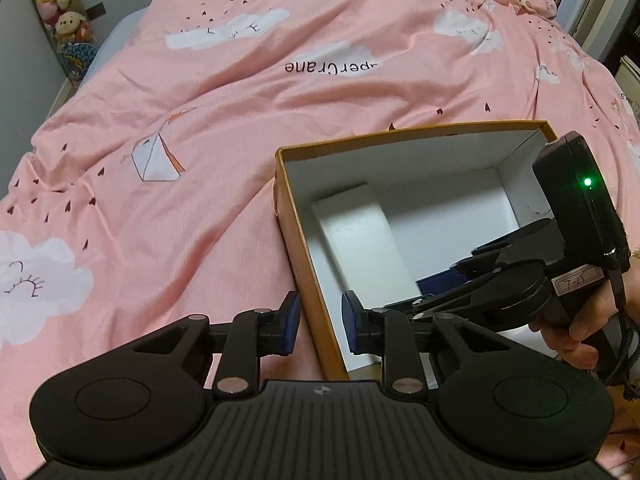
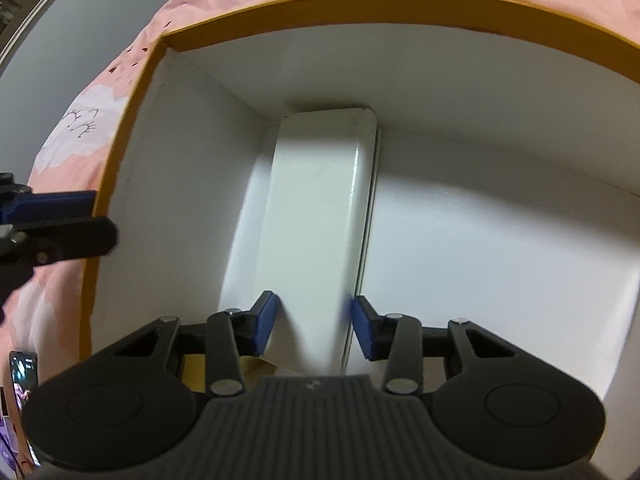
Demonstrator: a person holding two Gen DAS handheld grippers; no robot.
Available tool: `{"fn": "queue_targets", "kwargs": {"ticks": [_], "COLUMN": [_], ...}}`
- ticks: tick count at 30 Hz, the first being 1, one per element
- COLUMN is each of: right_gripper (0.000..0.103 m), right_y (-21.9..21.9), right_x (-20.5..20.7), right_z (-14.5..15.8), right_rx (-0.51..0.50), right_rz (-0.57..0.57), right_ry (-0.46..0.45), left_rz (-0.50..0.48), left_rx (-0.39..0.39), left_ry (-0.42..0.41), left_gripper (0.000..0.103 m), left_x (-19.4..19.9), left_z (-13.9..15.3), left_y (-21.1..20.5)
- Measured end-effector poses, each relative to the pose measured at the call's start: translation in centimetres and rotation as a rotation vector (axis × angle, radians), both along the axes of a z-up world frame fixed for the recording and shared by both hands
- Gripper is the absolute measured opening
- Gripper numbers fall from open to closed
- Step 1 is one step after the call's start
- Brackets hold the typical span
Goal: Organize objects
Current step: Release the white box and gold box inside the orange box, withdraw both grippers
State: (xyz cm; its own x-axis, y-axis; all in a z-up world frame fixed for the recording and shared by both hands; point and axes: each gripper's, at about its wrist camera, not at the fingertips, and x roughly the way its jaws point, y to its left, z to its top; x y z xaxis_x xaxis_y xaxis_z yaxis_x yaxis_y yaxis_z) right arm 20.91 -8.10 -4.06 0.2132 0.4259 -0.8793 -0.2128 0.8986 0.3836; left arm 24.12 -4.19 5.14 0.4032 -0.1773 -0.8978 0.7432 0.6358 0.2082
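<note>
An open cardboard box [image 1: 308, 248], orange-brown outside and white inside, lies on a pink bed cover. A flat white box [image 1: 352, 236] lies on its floor along the left wall; it also shows in the right wrist view [image 2: 316, 216]. My left gripper [image 1: 320, 322] straddles the box's left wall, one pad outside and one inside, with a gap on each side. My right gripper [image 2: 314, 326] is inside the box, its blue pads on either side of the white box's near end, seemingly touching both sides. The box rim [image 2: 120, 152] curves around it.
The pink bed cover [image 1: 200, 140] with cloud prints spreads to the left and behind the box. Plush toys [image 1: 60, 4] hang at the far left wall. A phone with a lit screen [image 2: 24, 396] lies at the lower left in the right wrist view.
</note>
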Motion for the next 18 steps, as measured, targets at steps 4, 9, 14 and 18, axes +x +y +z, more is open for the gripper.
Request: {"fn": "queue_targets", "kwargs": {"ticks": [4, 9, 14, 18], "right_gripper": [0.036, 0.034, 0.03, 0.03], "right_y": [1.7, 3.1, 4.4, 4.6], "right_x": [0.8, 0.8, 0.7, 0.2], "right_z": [0.1, 0.1, -0.2, 1.2], "right_rx": [0.029, 0.048, 0.047, -0.004], "right_rz": [0.01, 0.038, 0.03, 0.048], "right_ry": [-0.002, -0.001, -0.007, -0.08], "left_rz": [0.008, 0.019, 0.034, 0.038], "left_rx": [-0.015, -0.036, -0.078, -0.14], "left_ry": [0.016, 0.031, 0.02, -0.004], "left_gripper": [0.029, 0.029, 0.029, 0.029], "left_x": [0.2, 0.1, -0.3, -1.7], "left_z": [-0.1, 0.0, 0.4, 1.5], "left_y": [0.3, 1.0, 1.6, 2.2]}}
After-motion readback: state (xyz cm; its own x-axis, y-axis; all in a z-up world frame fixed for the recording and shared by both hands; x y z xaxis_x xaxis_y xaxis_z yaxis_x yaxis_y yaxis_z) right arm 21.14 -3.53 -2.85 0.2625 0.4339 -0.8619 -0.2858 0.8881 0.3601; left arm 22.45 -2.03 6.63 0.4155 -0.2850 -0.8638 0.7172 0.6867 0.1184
